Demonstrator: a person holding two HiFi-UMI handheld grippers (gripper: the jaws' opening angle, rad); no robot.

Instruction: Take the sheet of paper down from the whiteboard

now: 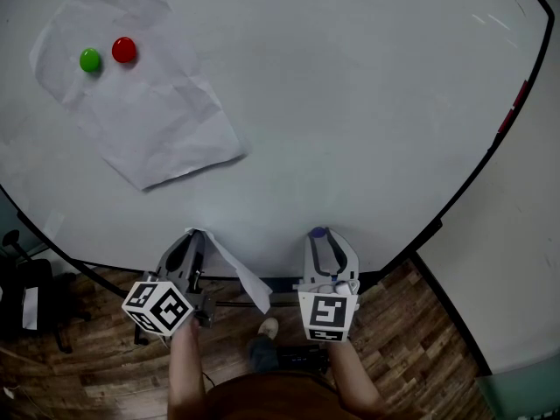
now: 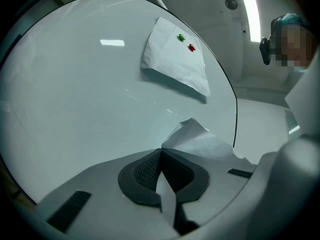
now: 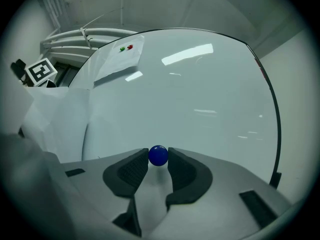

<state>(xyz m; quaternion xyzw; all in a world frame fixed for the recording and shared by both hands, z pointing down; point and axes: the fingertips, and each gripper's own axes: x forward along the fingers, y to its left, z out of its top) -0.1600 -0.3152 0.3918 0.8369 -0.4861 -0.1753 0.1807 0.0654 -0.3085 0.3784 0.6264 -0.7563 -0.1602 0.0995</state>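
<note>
White paper sheet (image 2: 200, 141), pinched in left claw (image 2: 161, 152)

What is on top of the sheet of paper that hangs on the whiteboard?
A green magnet and a red magnet sit side by side near one end of the sheet of paper, on the whiteboard. The board behind the sheet is covered and cannot be seen.

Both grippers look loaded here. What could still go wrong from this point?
The right gripper pinches the round blue magnet only at the tips of its jaws; it could pop out and fall.
The left gripper holds the loose sheet by one edge; it may slip or tear.
Both are full, yet another sheet hangs on the whiteboard.
</note>
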